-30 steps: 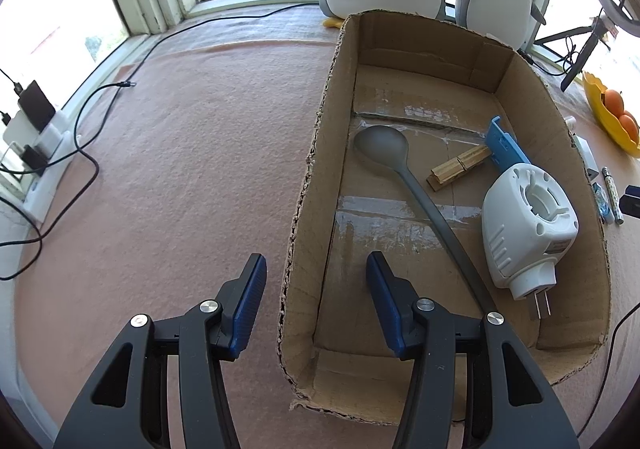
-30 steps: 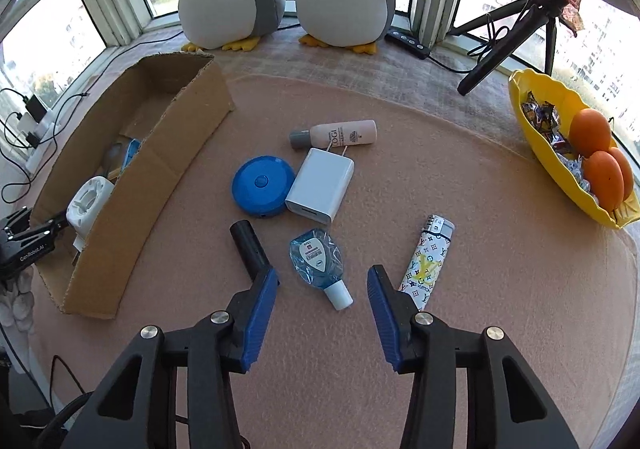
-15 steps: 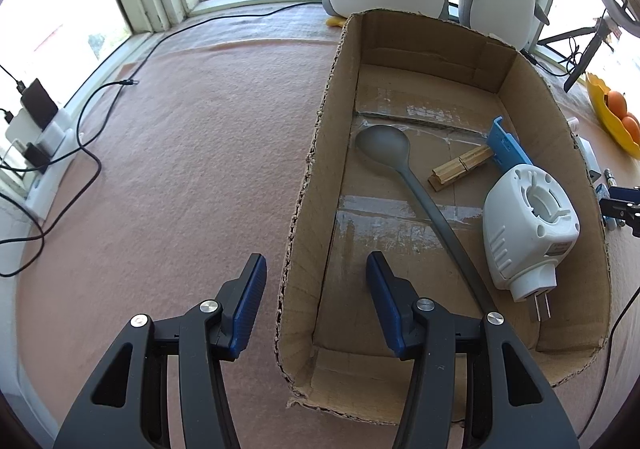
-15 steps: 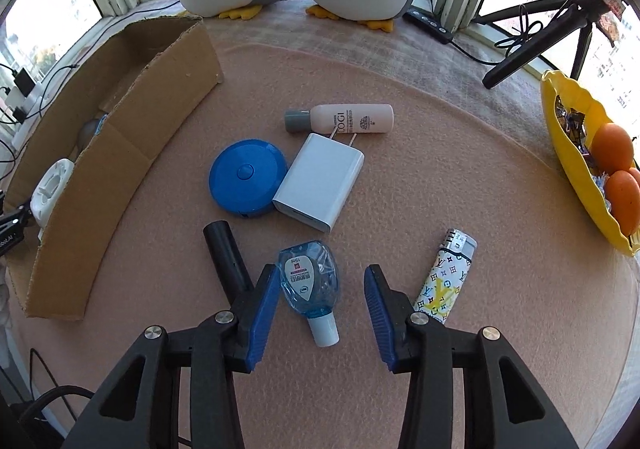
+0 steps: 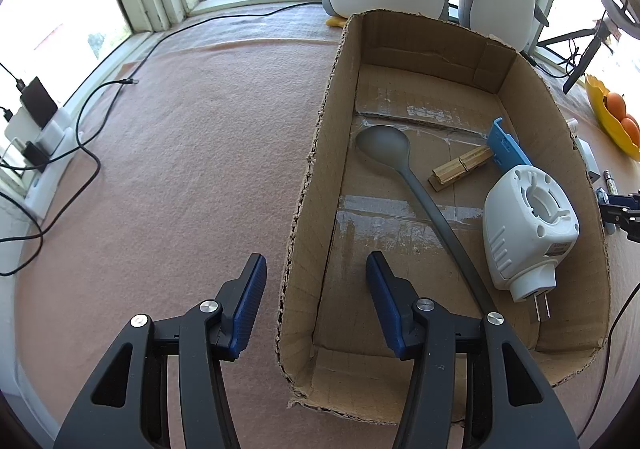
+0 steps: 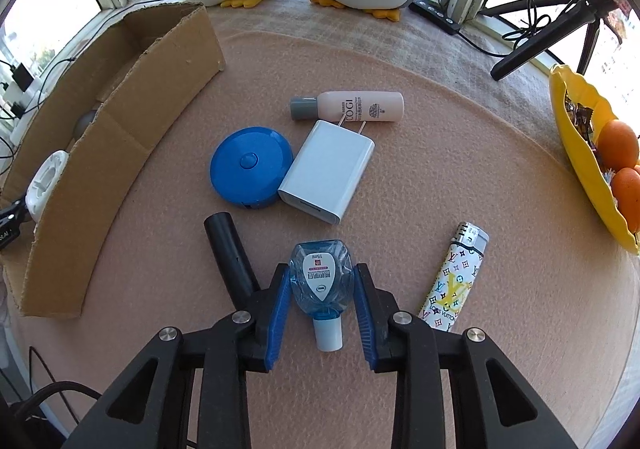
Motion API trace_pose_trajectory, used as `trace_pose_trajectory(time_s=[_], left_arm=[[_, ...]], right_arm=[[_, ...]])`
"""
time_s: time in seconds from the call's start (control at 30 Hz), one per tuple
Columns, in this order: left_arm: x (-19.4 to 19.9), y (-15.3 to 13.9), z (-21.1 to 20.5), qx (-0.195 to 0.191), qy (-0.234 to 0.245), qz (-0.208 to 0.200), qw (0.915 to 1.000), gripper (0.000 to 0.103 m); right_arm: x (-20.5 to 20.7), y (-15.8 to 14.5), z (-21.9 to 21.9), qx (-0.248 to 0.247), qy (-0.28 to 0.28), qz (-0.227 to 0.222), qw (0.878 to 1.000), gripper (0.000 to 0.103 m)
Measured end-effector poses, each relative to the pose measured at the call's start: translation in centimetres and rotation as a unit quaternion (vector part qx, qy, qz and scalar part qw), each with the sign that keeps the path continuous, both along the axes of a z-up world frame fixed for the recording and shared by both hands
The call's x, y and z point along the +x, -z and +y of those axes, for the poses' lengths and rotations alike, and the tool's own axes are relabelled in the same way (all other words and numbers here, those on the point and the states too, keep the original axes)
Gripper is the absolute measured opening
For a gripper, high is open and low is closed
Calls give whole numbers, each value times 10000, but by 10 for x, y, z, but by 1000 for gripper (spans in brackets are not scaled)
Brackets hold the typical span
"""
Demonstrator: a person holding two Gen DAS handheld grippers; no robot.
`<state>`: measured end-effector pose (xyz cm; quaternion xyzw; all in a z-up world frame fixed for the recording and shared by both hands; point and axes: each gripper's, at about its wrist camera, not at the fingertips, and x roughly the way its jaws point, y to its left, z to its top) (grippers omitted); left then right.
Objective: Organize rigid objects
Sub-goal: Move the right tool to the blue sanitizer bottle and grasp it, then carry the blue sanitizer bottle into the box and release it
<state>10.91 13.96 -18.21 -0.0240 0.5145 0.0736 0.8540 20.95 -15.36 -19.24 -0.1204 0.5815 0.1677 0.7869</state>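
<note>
your right gripper [image 6: 322, 303] brackets the small blue sanitizer bottle [image 6: 321, 279] lying on the pink-covered counter [image 6: 460, 153], its white cap pointing back toward you. the jaws have just been closing, and the blue pads now sit against the bottle's rounded sides, or very nearly; whether they already press firmly cannot be told.

taking the cardboard box [image 6: 120, 121] as landmark: the bottle lies to the right of its near end, with a black cylinder [image 6: 230, 255] between box and bottle. further from you, also right of the box, sit a blue round case [image 6: 250, 165], a white charger [image 6: 330, 175] and a pink bottle [image 6: 352, 107]. a patterned lighter [image 6: 456, 277] lies furthest right of the box.

your left gripper [image 5: 316, 301] straddles the box's near left wall [image 5: 308, 209], jaws standing apart on either side of the cardboard and gripping nothing that can be seen. inside the box already lie a grey spoon [image 5: 400, 165], a wooden clothespin [image 5: 460, 169], a blue clip [image 5: 508, 147] and a white plug-in device [image 5: 528, 225].

the step in hand looks like the pickup of the sanitizer bottle. next, you would likely need to finish the squeeze, lift clear of the black cylinder, and carry the bottle leftward over the box wall to a bare patch of its floor.
</note>
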Motion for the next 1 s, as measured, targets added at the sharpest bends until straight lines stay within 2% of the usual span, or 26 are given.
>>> trace_pose_trajectory(time_s=[0.23, 0.47, 0.7, 1.0], left_arm=[[0, 0, 1, -34, -8, -17, 10000, 53], [-1, 0, 1, -32, -2, -33, 10000, 53], [-1, 0, 1, -21, 18, -51, 10000, 53], [-2, 0, 1, -15, 21, -53, 10000, 53]], right_arm=[[-8, -8, -3, -34, 102, -162, 9998, 28], [-15, -46, 1, 198, 201, -516, 9983, 28], [-17, -82, 35, 661, 65, -841, 9942, 28], [-12, -89, 88, 930, -162, -946, 9910, 28]])
